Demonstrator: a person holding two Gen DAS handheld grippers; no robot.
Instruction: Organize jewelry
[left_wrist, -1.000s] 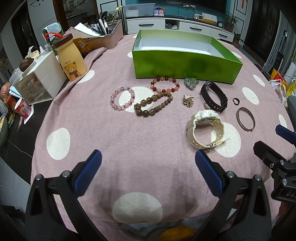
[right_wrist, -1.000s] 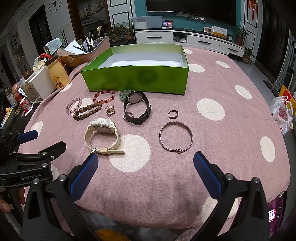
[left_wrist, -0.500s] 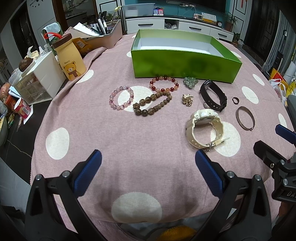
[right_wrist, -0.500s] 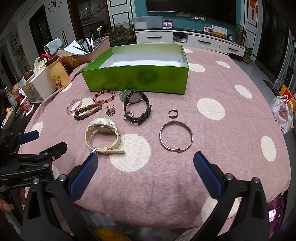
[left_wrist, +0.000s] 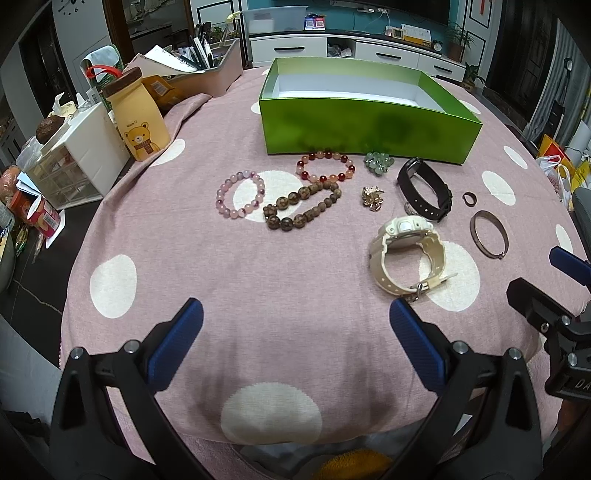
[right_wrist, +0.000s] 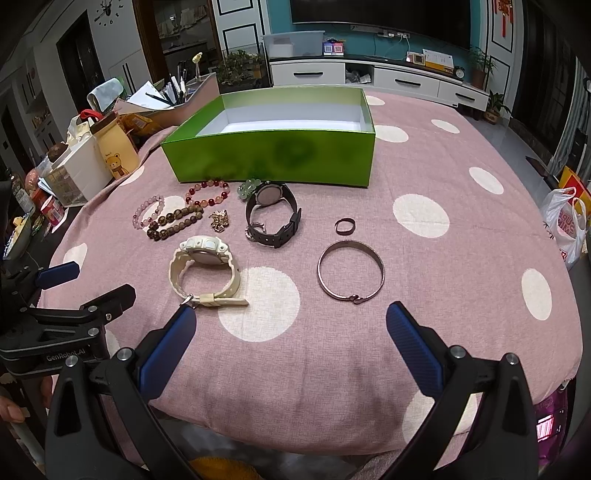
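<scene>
Pink-clothed table (left_wrist: 258, 273) and jewelry unchanged from a second ago, left tool (left_wrist: 295, 332) and right tool (right_wrist: 291, 332) both still spread apart.

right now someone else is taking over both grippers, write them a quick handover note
Left gripper: open, empty, hovering over the near tablecloth.
Right gripper: open, empty, near the metal bangle.
Green box: at the far side, nothing visible inside.
All jewelry lies on the cloth in front of it: pink bead bracelet, red bead bracelet, brown bead bracelet, jade charm, gold brooch, black watch, cream watch, small ring.
Done: nothing. Left: every piece.
</scene>
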